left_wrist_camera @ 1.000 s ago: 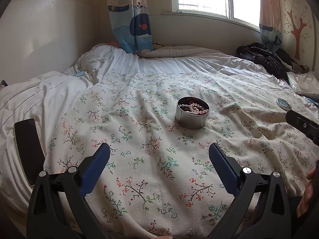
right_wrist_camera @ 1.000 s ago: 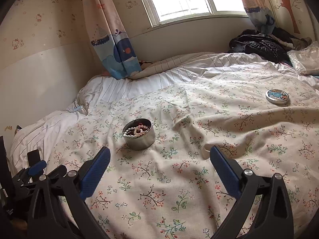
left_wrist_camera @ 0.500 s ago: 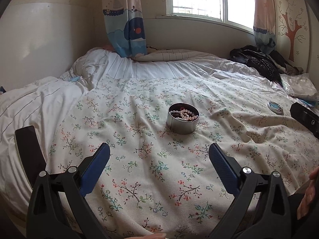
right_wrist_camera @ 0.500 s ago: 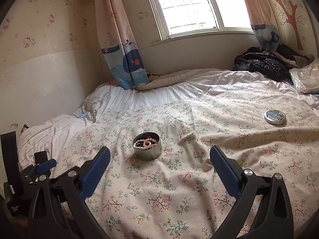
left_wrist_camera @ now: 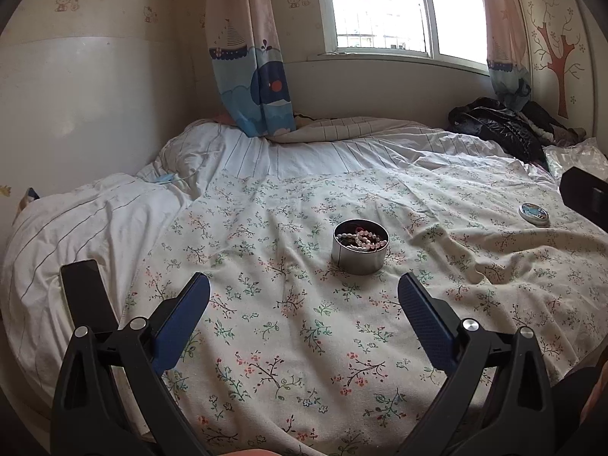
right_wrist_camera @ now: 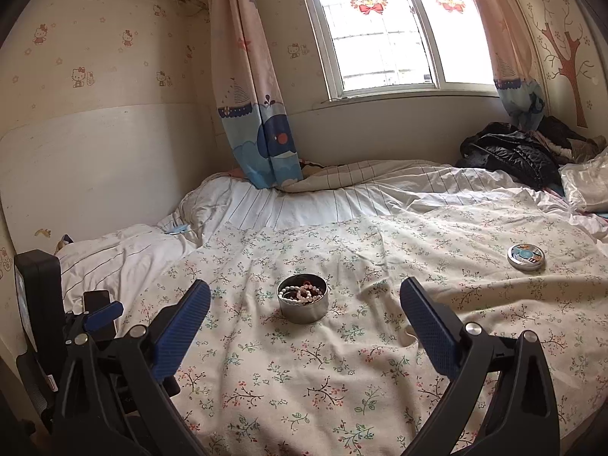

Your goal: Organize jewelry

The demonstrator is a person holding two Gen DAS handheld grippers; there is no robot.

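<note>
I hold both grippers wide open and empty above a floral bedspread point(left_wrist_camera: 304, 342): left gripper point(left_wrist_camera: 304, 300), right gripper point(right_wrist_camera: 305, 306). The open tin point(left_wrist_camera: 360, 246) of beads sits ahead; its lid point(right_wrist_camera: 526, 257) lies far right. Judging by this, lidding is next.

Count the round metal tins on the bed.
2. An open tin holding beads sits mid-bed; a closed, lidded tin lies far right. Bedding folds may hide more.

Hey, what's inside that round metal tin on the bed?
The tin holds a white bead strand and something red among darker pieces. Whatever lies beneath that pile, and the tin's bottom, is covered.
</note>
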